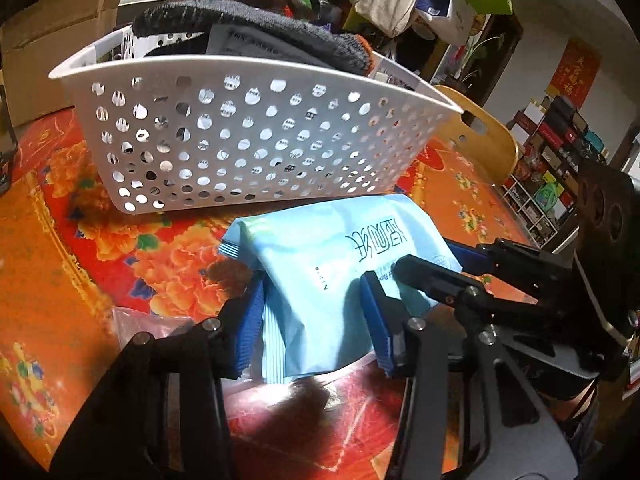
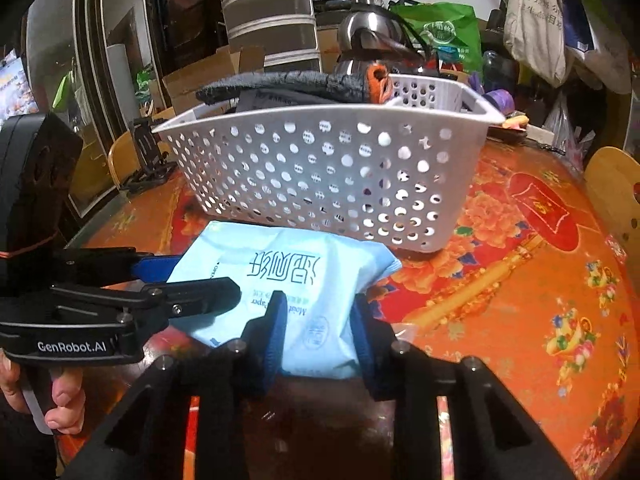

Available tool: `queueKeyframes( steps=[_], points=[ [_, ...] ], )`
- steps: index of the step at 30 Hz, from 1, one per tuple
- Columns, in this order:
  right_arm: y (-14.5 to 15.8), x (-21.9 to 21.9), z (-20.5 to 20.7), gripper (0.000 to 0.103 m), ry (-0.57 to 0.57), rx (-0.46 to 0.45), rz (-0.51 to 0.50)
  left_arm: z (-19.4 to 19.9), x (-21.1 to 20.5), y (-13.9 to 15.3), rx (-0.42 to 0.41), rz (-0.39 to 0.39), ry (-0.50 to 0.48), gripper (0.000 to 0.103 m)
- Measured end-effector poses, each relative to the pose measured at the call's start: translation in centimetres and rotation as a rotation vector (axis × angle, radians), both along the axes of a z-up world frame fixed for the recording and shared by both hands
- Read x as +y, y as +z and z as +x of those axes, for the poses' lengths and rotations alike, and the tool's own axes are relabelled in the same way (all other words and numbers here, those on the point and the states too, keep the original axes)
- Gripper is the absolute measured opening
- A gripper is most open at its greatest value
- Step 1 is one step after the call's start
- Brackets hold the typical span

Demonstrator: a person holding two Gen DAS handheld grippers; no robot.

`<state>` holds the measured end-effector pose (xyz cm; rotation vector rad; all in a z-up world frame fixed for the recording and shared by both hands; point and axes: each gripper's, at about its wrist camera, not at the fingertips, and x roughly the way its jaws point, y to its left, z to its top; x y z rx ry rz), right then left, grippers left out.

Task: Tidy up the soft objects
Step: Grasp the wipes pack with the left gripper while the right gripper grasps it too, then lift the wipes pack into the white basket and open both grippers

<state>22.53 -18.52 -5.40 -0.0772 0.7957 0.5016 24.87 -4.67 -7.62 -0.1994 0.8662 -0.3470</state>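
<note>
A light blue soft pack of wet wipes (image 1: 320, 276) is held just above the red flowered tablecloth, in front of a white perforated basket (image 1: 248, 140). My left gripper (image 1: 316, 320) is shut on one end of the pack. My right gripper (image 2: 318, 328) is shut on the other end of the pack (image 2: 288, 276). Each gripper shows in the other's view: the right one (image 1: 448, 276) and the left one (image 2: 192, 280). The basket (image 2: 332, 176) holds a dark grey cloth with an orange trim (image 2: 296, 80) sticking over its rim.
A clear plastic bag (image 1: 148, 320) lies on the tablecloth left of the pack. Cardboard boxes (image 1: 52, 40) and a steel kettle (image 2: 368, 36) stand behind the basket. A wooden chair back (image 1: 480, 140) is at the table's right edge.
</note>
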Motion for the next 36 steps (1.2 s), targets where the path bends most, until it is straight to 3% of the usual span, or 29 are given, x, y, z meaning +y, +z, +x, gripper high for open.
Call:
queueKeyframes(
  steps=[10, 19, 29, 36],
  points=[
    [2.4, -0.3, -2.5, 0.030, -0.003, -0.081, 0.017, -3.6, 1.0, 4.2, -0.095, -0.005, 0.009, 0.045],
    [7.7, -0.1, -4.3, 0.030, 0.009, -0.172, 0.046, -5.4, 2.5, 11.5, -0.204, 0.005, 0.017, 0.045],
    [15.1, 0.7, -0.5, 0.030, 0.018, -0.236, 0.071, 0.0, 3.5, 20.3, -0.264, 0.045, 0.044, 0.045],
    [17.2, 1.6, 5.2, 0.030, 0.011, -0.217, 0.073, 6.8, 4.5, 21.4, -0.217, 0.070, 0.058, 0.045]
  ],
)
